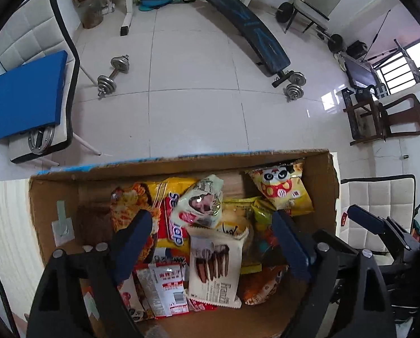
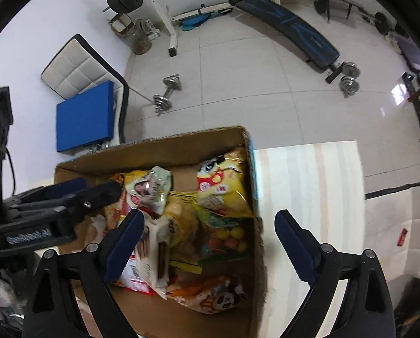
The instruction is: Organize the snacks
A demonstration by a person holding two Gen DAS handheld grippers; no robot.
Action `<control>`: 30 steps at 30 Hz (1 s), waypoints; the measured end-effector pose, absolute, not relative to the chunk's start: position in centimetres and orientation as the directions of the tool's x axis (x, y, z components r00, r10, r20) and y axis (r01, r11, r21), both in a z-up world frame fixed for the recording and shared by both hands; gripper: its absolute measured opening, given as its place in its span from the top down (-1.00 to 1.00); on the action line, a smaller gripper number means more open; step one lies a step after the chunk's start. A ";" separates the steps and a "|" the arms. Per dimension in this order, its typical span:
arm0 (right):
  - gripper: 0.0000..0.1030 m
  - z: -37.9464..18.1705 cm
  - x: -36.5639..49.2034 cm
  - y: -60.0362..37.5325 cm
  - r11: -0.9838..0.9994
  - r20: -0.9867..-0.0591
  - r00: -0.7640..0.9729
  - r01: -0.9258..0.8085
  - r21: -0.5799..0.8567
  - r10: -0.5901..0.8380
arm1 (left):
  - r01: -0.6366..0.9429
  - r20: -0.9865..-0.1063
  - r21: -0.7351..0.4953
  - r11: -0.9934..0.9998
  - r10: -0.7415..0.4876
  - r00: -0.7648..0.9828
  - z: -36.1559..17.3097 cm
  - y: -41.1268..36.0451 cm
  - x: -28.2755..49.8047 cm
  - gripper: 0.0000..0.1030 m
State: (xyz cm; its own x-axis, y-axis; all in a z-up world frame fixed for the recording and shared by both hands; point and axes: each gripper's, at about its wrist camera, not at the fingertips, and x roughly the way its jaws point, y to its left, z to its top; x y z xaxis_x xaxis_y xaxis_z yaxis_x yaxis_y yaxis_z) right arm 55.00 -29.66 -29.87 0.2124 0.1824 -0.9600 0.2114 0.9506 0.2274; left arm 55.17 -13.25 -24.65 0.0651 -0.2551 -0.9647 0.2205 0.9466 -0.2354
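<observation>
An open cardboard box (image 1: 55,194) (image 2: 198,140) sits on a pale table, full of snack packets. On top lie a cream chocolate-biscuit packet (image 1: 214,270) (image 2: 153,256), a pale green packet (image 1: 201,205) (image 2: 151,191), a yellow panda packet (image 1: 280,188) (image 2: 224,183) and a red-and-white sachet (image 1: 165,290). My left gripper (image 1: 212,242) is open above the box, its fingers either side of the biscuit packet, holding nothing. It also shows in the right wrist view (image 2: 69,197). My right gripper (image 2: 210,242) is open over the box's right side, empty.
The white table (image 2: 308,186) runs right of the box. A padded white chair (image 1: 379,211) stands beside it. Another chair with a blue cushion (image 1: 27,98), dumbbells (image 1: 113,74) and a sit-up bench (image 1: 255,33) are on the tiled floor beyond.
</observation>
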 end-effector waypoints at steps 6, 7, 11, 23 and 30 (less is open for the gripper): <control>-0.88 -29.3 53.2 -28.1 0.976 -0.974 0.194 0.162 0.148 0.115 | 0.222 -0.973 -0.149 0.964 -0.182 0.140 -23.4 -12.1 52.8 -0.69; -0.88 -29.2 52.8 -27.8 0.976 -0.975 0.191 0.161 0.147 0.115 | 0.217 -0.973 -0.144 0.966 -0.178 0.148 -23.3 -11.7 52.2 -0.69; -0.88 -29.2 51.1 -26.7 0.978 -0.978 0.179 0.156 0.137 0.109 | 0.203 -0.974 -0.116 0.972 -0.151 0.170 -23.0 -10.4 50.2 -0.69; -0.88 -27.2 47.6 -24.0 0.983 -0.976 0.201 0.149 0.111 0.080 | 0.158 -0.972 -0.086 0.984 -0.118 0.205 -21.6 -8.0 45.3 -0.69; -0.88 -24.9 44.3 -23.5 0.982 -0.968 0.246 0.165 0.093 0.051 | 0.149 -0.956 -0.058 0.987 -0.098 0.278 -19.0 -7.4 41.8 -0.69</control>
State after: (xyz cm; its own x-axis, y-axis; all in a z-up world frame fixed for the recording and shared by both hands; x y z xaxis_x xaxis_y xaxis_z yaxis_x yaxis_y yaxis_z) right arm 44.33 -23.55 -24.90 0.2461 0.0506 -0.9679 0.1646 0.9820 0.0932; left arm 41.78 -7.43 -19.04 0.2782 -0.0981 -0.9555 0.1486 0.9872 -0.0581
